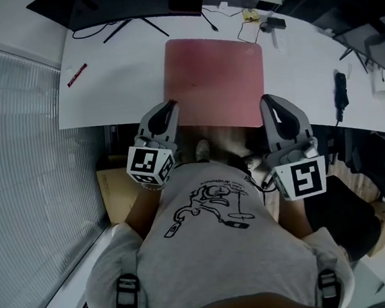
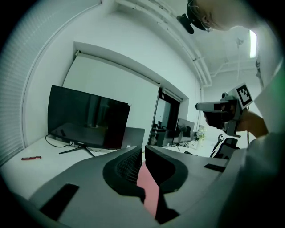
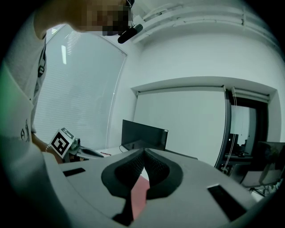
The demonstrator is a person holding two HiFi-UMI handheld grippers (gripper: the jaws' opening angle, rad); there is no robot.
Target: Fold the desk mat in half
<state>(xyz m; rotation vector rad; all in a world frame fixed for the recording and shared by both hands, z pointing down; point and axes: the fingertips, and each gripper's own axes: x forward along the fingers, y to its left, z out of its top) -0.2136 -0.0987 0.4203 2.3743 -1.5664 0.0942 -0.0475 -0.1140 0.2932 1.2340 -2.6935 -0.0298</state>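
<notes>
pink mat [image 1: 214, 80] on white table [image 1: 118, 89] at my 12 o'clock, my left gripper [image 1: 170, 107] clamped on its 7 o'clock corner, my right gripper [image 1: 267, 100] clamped on its 5 o'clock corner

One desk mat [image 1: 214, 80], one red pen [image 1: 76, 74], one person [image 1: 215, 249], two grippers: left gripper [image 1: 172, 108], right gripper [image 1: 267, 102].

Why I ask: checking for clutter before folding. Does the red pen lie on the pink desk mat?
No, the red pen lies on the bare white desk, well to the left of the desk mat.
</notes>
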